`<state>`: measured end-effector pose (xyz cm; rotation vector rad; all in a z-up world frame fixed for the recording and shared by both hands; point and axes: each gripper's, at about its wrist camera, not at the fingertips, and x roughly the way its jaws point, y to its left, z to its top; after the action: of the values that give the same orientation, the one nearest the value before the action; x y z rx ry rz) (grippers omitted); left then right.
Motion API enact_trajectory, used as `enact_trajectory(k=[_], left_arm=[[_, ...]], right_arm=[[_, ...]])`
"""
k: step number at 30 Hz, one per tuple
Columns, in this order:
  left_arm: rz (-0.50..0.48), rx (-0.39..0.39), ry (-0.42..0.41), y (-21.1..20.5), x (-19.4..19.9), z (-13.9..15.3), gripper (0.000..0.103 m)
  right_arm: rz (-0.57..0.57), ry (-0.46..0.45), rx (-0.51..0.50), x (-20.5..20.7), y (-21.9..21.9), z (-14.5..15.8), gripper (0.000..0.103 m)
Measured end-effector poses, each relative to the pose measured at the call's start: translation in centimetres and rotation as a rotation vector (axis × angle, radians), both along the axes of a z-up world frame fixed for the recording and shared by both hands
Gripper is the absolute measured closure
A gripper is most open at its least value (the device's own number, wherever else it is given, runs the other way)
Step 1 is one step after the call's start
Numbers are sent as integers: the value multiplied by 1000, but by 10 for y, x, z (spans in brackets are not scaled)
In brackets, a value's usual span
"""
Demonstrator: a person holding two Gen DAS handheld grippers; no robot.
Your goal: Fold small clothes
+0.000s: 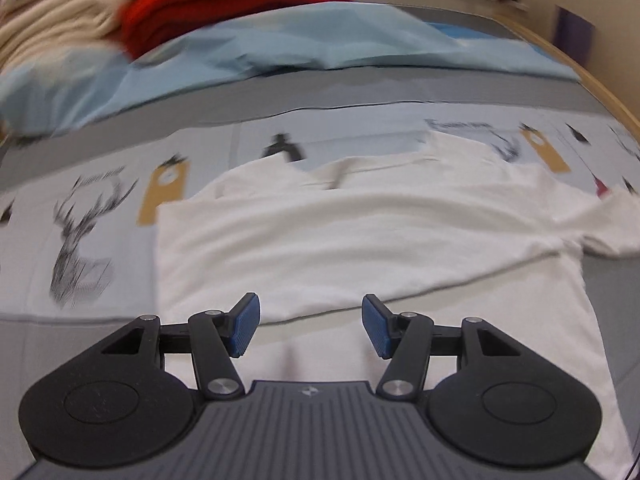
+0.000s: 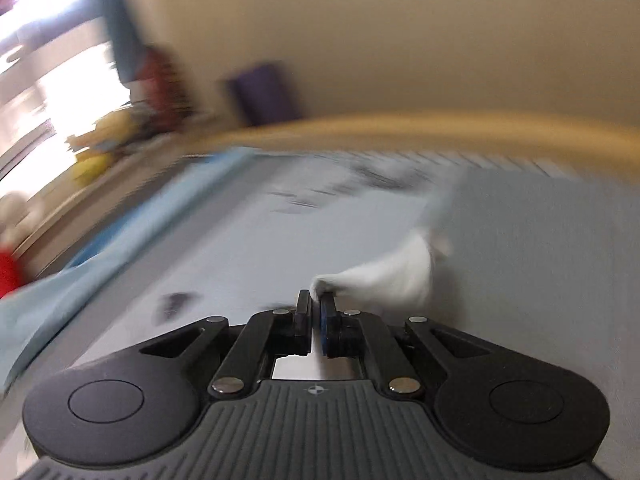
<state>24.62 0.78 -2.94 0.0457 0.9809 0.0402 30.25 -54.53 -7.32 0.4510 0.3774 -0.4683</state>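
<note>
**Inspector:** Step in hand?

**Assistant:** An early fold, by my reading. The shirt (image 1: 360, 240) lies spread on the printed sheet (image 1: 80, 240), with one long crease across it but no finished fold. The right gripper (image 2: 316, 300) has its jaws together, pinching a white corner of cloth (image 2: 384, 276) that rises off the sheet in a soft peak. The view is blurred; I take the cloth for part of the shirt, likely a sleeve or hem corner, but cannot confirm which.

**Inspector:** The left?

**Assistant:** The left gripper (image 1: 311, 326) hovers over the near part of the shirt, jaws apart, nothing between the blue ribbed pads (image 1: 244, 326). Whether it touches the cloth, I cannot tell.

**Inspector:** Next move?

**Assistant:** In my judgement, the right carries its corner across the shirt while the left takes hold of or pins the near edge, so that the body does not drag.

**Inspector:** Materials?

**Assistant:** The shirt is white knit, thin, limp, matte, with shallow wrinkles; it should bunch easily. The sheet under it is smooth grey fabric with stag heads and tan tags. Beyond the shirt lie a pale-blue cover (image 1: 280, 52), puffy, then a folded red cloth (image 1: 224, 4) and a cream stack (image 1: 52, 28). A wooden rail (image 1: 580, 76) curves past the shirt's far side.
</note>
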Motion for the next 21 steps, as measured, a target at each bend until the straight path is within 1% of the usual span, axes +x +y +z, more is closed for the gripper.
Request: enact_trajectory(k=[2,5,7,9,10,11,12,13,14,16,17,19,20,21], left_arm=[[56,-33,14,15,0,1,41],[129,-69,20,37,-1,5,41],[166,-83,16,51,-2,9,41],[212,-107,10,67,-3,14,41],[241,-124,4,76,-5,17,41],[264,-140,2,84,-5,20,41],[287,-157,2,93,-4,22,41],[305,-171,2,100,-4,24,41],[318,-181,3,105,-3,25,41],[336,-196,16,117,-1,24,41],[340,-206,24,121,0,23,41],[353,-234,37,131,1,21,42],[360,-258,39,136,2,19,43],[366,-282,38,140,2,18,45]], right_arm=[[152,-19,-49,14,47,18,100],[420,-43,-128,27,137,44,100],[586,-76,-197,27,202,56,100],[768,-101,-218,22,271,62,100],[852,-102,-202,19,301,61,100],[946,-86,-161,17,330,59,97],[1051,-39,-101,17,359,51,96],[1148,41,-37,16,388,39,95],[1207,128,21,15,409,27,95],[1246,306,123,14,437,4,95],[1241,345,140,14,440,1,94],[1207,378,109,13,437,10,94],[1178,385,91,12,433,18,91],[1117,392,75,13,421,30,90]])
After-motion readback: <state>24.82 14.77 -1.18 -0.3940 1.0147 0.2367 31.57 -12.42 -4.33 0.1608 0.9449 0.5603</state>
